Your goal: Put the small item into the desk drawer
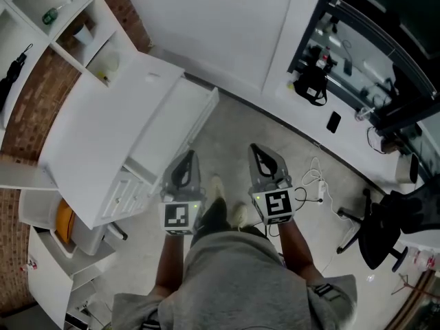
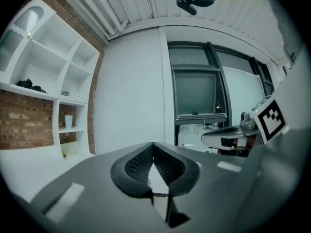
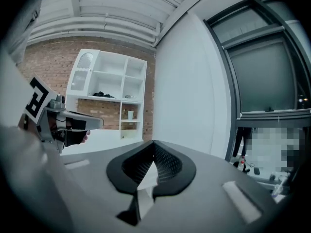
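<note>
While the person stands beside the white desk (image 1: pixel 89 136), both grippers are held out in front of the body, side by side and apart, pointing roughly level.

Left gripper (image 1: pixel 188 155) (image 2: pixel 153 143): jaws clenched, tips meeting, nothing between the pads. It sits just off the desk's near corner and touches nothing.

Right gripper (image 1: pixel 256 148) (image 3: pixel 154 142): same, jaws fully clenched and empty, over bare floor (image 1: pixel 295 150).

Each gripper view catches the other gripper off to the side with its marker cube.

Drawer (image 1: pixel 175 122): the top one looks pulled out from the desk's right side, with a white inside. The lower drawer fronts sit under the desk edge.

Small item: can't make it out in any view. Neither gripper has it, and the drawer interior is too washed out to tell.

Around:
- Shelf unit (image 1: pixel 103 12) against the brick wall beyond the desk, with a cup (image 1: pixel 84 34) in one compartment.
- Black office chair (image 1: pixel 385 232) well off to the right.
- White cables (image 1: pixel 313 183) on the floor near the right gripper.
- Person's shoes (image 1: pixel 218 188) between the two grippers.
</note>
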The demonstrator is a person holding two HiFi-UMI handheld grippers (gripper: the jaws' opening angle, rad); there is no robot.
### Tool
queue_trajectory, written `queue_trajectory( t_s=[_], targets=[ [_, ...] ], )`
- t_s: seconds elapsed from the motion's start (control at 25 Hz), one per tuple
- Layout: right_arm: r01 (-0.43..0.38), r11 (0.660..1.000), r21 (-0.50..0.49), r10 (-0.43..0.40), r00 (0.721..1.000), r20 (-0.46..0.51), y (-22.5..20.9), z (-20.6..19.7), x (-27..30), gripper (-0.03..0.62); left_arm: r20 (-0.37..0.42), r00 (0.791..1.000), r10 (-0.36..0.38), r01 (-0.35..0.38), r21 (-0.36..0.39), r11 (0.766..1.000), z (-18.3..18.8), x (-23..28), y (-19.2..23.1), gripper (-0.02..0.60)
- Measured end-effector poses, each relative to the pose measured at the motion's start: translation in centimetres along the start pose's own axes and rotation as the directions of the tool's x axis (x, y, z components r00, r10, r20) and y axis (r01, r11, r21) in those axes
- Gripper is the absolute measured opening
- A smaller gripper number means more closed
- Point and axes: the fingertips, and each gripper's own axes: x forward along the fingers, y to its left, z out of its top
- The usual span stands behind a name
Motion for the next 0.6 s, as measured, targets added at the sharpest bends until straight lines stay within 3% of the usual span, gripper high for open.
queue_trajectory(
  t_s=[0.16,0.6],
  targets=[
    [-0.014,1.0,0.004,0.014,1.0,0.012,-0.3,1.6,4.4,0.003,0.009,1.0,0.023,-0.022,-0.031,0.999,1.2,2.9,3.0,0.012],
    [-0.035,0.999,-0.016,0.036,0.999,0.039,0.0,5.3,15.3,0.003,0.026,0.998,0.051,-0.051,-0.026,0.998,3.4,8.9,11.9,0.012]
  ],
)
